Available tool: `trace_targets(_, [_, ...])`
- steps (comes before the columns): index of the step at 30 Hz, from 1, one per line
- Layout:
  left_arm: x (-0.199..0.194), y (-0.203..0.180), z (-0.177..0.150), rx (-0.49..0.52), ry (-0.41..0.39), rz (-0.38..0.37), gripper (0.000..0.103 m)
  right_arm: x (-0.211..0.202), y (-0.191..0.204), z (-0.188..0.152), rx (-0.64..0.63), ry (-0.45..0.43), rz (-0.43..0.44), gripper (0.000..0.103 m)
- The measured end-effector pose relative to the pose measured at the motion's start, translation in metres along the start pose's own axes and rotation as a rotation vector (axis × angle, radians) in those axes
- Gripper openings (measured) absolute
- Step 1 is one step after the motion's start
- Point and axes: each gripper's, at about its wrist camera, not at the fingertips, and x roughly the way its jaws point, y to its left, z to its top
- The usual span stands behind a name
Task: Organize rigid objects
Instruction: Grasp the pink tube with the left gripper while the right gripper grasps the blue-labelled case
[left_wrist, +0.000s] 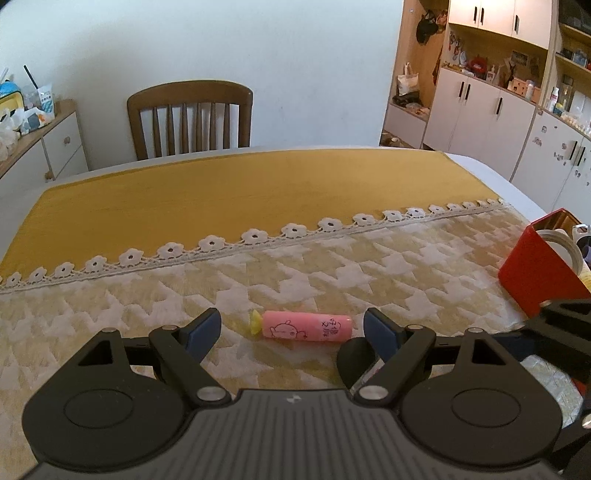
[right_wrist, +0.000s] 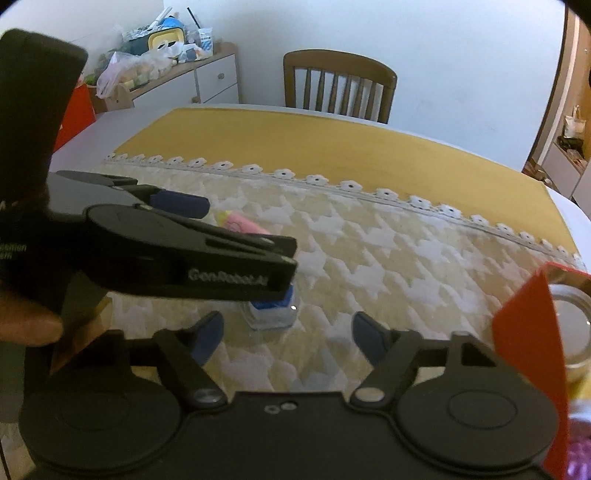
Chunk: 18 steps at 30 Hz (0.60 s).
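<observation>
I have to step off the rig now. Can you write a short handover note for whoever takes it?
Left gripper: open, pink tube on the cloth between its fingers, not gripped.
Right gripper: open, nothing held; small blue-and-white item lies just ahead.
Red box at the right already holds a tape roll.
Left to do: box the tube and the small item.

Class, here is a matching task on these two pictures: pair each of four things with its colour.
Things:
1. tube
2. box
3. chair
4. tool pads

Colours:
a. red
b. blue
c. pink
d. brown

Pairs: 1-c, 2-a, 3-d, 4-b
</observation>
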Motion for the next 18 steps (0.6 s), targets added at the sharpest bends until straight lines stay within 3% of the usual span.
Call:
trace_targets(8, [0.0028, -0.0017, -0.0010, 0.011, -0.009, -0.029, 0.083, 0.0064, 0.0025, 0.0063, -0.008, -0.016, 0.001, 0.050])
trace_targets(13, [0.0038, -0.0021, -0.0003, 0.002, -0.007, -0.036, 0.067, 0.0077, 0.0066, 0.0080, -0.024, -0.024, 0.004, 0.037])
trace_targets(18, [0.0027, -0.0010, -0.0004, -0.002, -0.007, -0.037, 0.060, 0.0078, 0.0081, 0.0081, -0.028, -0.024, 0.000, 0.037])
